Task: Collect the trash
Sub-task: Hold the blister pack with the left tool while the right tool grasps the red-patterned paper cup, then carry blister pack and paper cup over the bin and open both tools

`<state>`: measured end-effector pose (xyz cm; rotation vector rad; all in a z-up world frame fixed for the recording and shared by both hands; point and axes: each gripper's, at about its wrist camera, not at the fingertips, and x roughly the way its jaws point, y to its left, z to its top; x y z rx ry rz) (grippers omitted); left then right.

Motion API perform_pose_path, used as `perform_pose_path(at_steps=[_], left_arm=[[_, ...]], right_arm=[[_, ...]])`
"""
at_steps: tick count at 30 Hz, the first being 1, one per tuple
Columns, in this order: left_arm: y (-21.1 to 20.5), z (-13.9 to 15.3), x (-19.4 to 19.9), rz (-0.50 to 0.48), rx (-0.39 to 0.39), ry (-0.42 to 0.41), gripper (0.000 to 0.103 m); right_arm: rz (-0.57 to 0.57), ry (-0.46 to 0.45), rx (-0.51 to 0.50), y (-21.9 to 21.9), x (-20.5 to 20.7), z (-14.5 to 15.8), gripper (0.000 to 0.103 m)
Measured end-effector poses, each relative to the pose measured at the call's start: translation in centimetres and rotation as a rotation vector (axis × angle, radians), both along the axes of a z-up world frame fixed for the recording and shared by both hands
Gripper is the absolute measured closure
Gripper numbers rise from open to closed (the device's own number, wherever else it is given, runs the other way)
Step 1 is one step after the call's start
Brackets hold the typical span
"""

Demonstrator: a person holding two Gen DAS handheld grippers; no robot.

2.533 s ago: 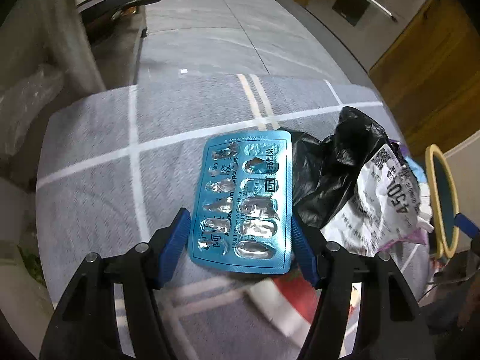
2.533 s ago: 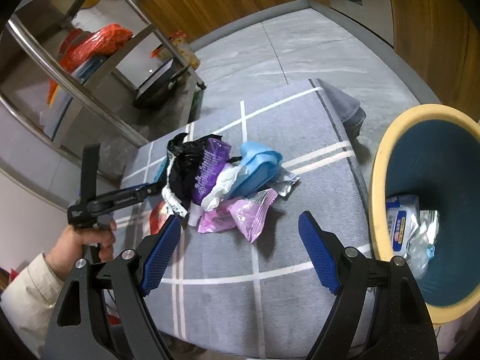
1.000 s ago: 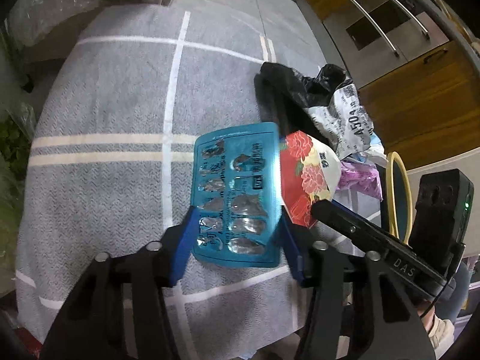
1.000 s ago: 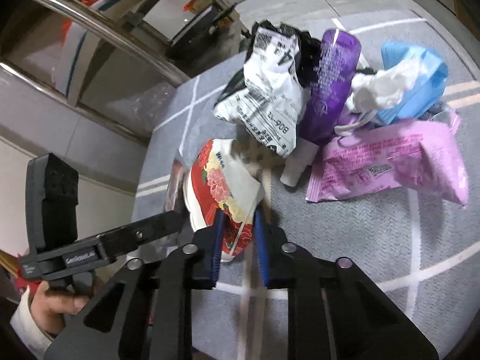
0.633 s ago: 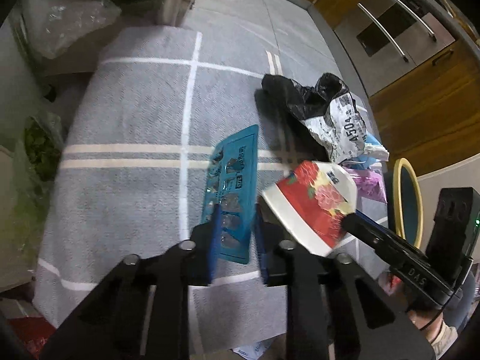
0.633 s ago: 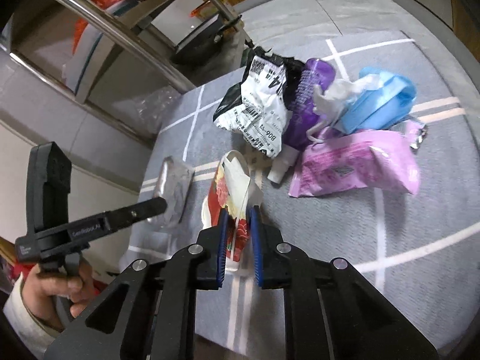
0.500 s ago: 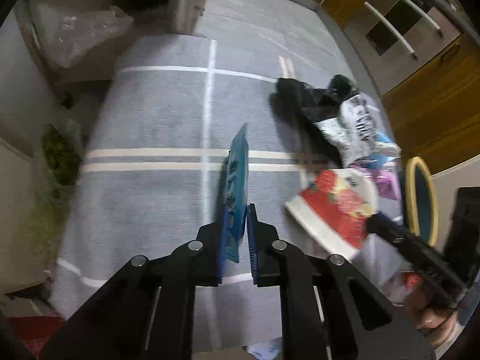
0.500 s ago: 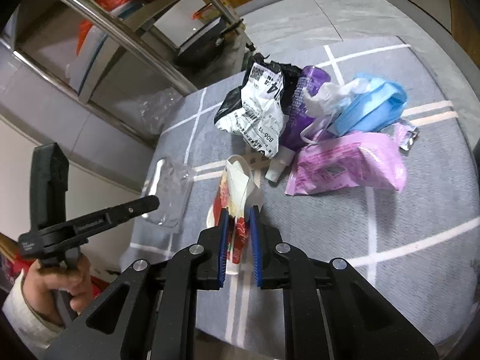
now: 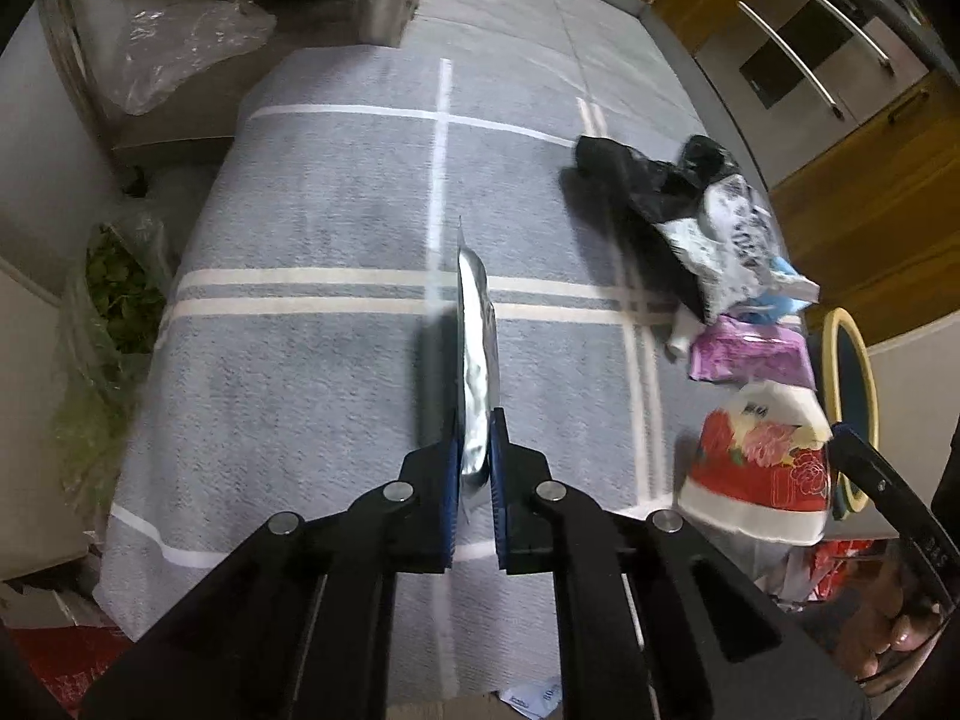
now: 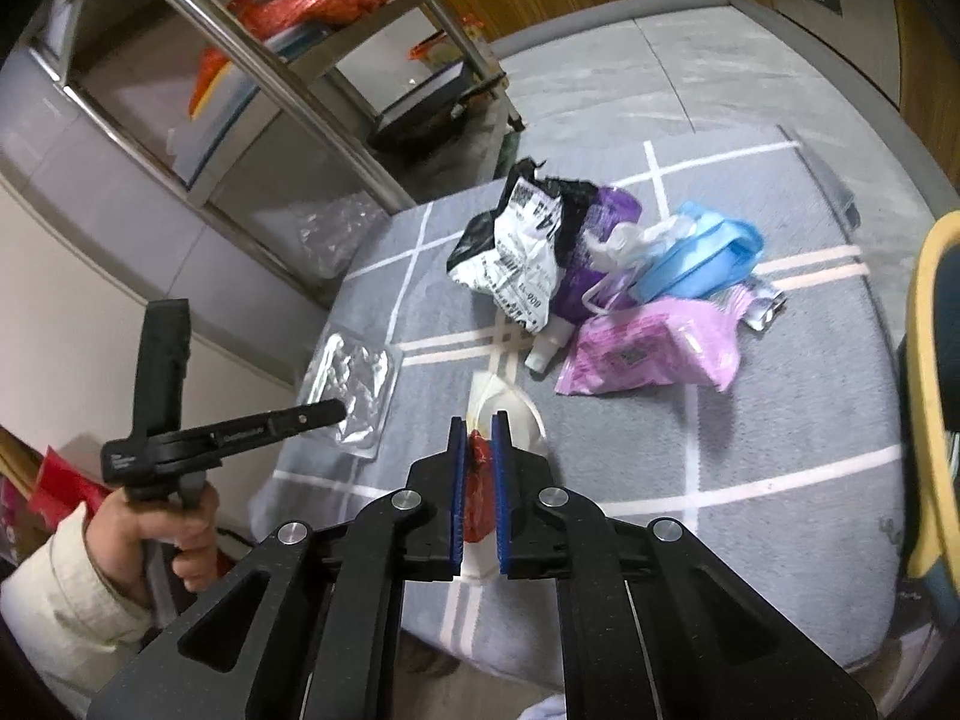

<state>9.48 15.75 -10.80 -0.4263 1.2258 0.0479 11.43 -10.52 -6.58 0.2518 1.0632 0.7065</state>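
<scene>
Grey cloth-covered surface (image 9: 312,228) with white grid lines carries a heap of crumpled wrappers and bags (image 10: 606,276). Yellow-rimmed blue bin (image 10: 927,396) stands at its edge. Right gripper (image 10: 478,480), jaws clamped on a red floral paper cup (image 9: 759,468), holds it above the surface. Left gripper (image 9: 474,480), jaws clamped on a silver foil blister pack (image 9: 477,354), holds it edge-up, clear of the cloth

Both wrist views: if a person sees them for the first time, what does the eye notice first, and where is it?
First, the left gripper, shut on a silver blister pack held edge-on above the grey striped cloth. Next, the right gripper, shut on a red flowered paper cup. Behind lies a trash pile, and the yellow-rimmed bin stands at the right edge.
</scene>
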Motion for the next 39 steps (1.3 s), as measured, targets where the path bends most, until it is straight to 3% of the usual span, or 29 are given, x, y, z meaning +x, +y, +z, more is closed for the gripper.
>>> perform_pose_path(at_steps=[9, 22, 39], left_arm=[[-3.6, 3.0, -0.1, -0.031, -0.097, -0.068, 0.095], [-13.1, 7.9, 0.8, -0.215, -0.149, -0.168, 0.095], [-23.7, 9.9, 4.0, -0.409, -0.201, -0.218, 0.095]], right_arm=[[-0.06, -0.035, 0.014, -4.2, -0.1, 1.1, 0.097], [-0.185, -0.075, 0.06, -11.0, -0.2, 2.6, 0.097], [-0.375, -0.14, 0.072, -19.9, -1.5, 4.9, 0.097]])
